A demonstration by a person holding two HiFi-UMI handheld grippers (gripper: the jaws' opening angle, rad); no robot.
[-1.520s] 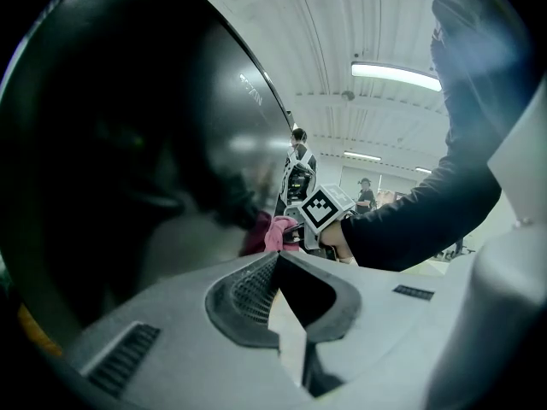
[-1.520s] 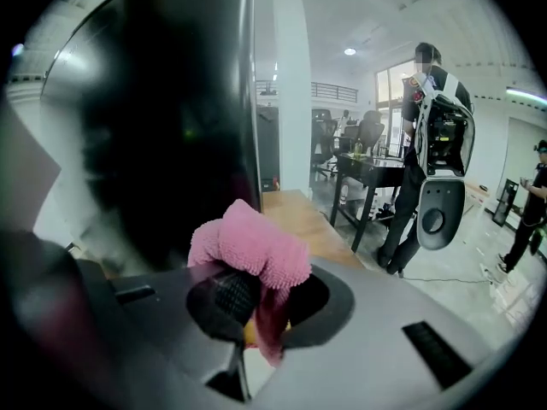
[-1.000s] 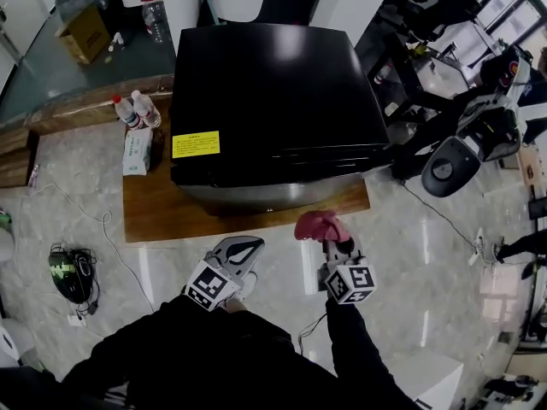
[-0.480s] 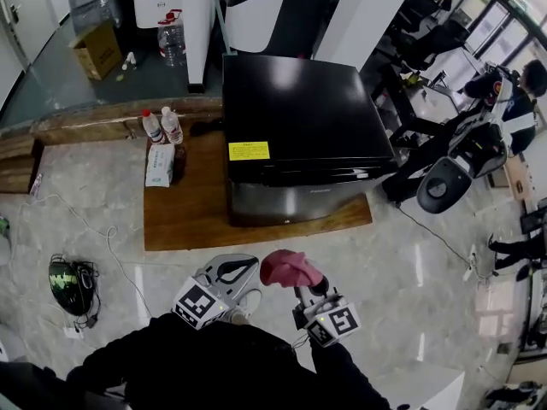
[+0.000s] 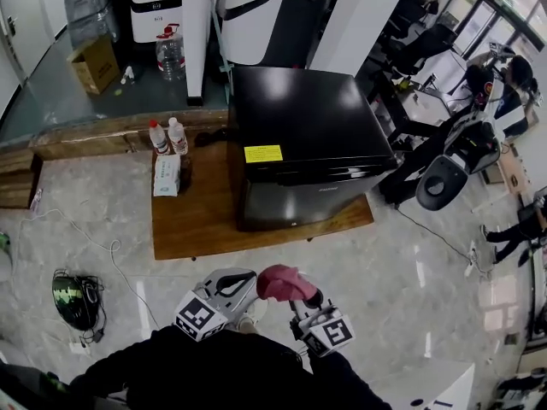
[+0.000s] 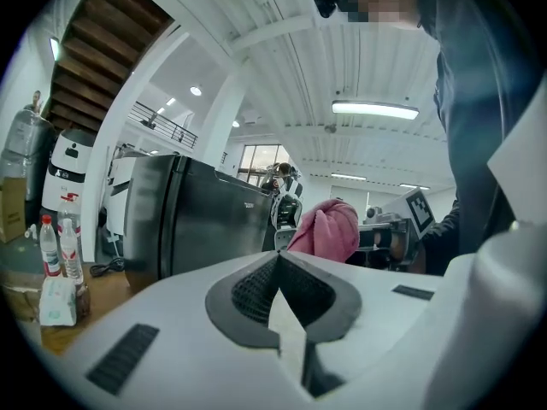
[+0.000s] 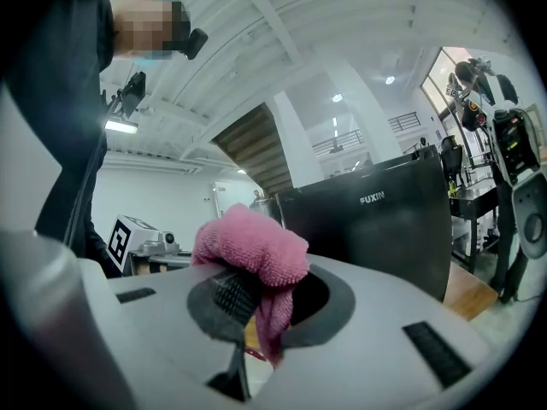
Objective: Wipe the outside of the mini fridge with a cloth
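Note:
The black mini fridge (image 5: 308,139) stands on a low wooden platform (image 5: 201,216) in the head view, with a yellow label (image 5: 262,154) near its top front edge. Well short of it, over the marble floor, my right gripper (image 5: 291,290) is shut on a bunched pink cloth (image 5: 278,282). The cloth (image 7: 252,250) bulges out between the jaws in the right gripper view, with the fridge front (image 7: 385,220) beyond. My left gripper (image 5: 232,282) is beside it, shut with nothing in it. The left gripper view shows the fridge (image 6: 192,225) and the cloth (image 6: 327,231).
Two bottles (image 5: 167,135) and a tissue pack (image 5: 165,175) sit on the platform left of the fridge. A helmet (image 5: 75,297) and cables lie on the floor at the left. Office chairs (image 5: 444,178) and a robot stand right of the fridge. White machines (image 5: 154,7) stand behind.
The view has drawn back from the fridge, which now looks smaller and farther off. Both grippers have dropped lower in the frame, the cloth still in the right one.

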